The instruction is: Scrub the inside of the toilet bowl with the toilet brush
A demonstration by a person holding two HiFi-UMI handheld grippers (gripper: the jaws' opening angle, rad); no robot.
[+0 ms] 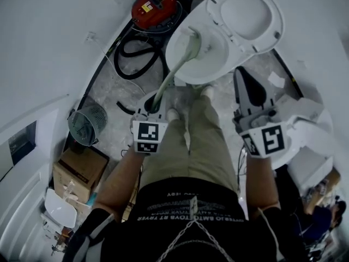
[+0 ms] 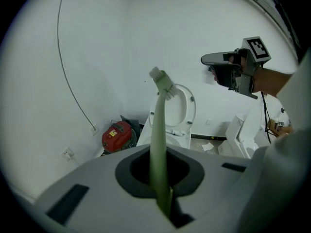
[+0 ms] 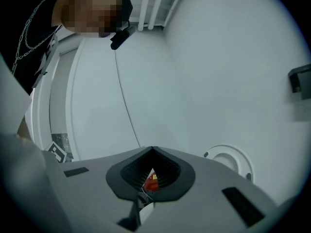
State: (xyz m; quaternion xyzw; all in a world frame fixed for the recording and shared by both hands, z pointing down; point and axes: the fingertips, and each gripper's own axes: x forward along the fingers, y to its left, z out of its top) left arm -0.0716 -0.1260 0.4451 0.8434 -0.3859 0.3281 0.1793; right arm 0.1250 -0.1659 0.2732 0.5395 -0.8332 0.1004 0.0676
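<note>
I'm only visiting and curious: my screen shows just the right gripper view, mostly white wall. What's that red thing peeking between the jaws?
Observer: A red vacuum cleaner, standing beside the toilet bowl.
Operator: Is any cleaning tool in use?
Observer: The left gripper is shut on a pale green toilet brush.
Operator: Where's the brush head?
Observer: Over the bowl, whose seat is raised; I cannot tell if it touches.
</note>
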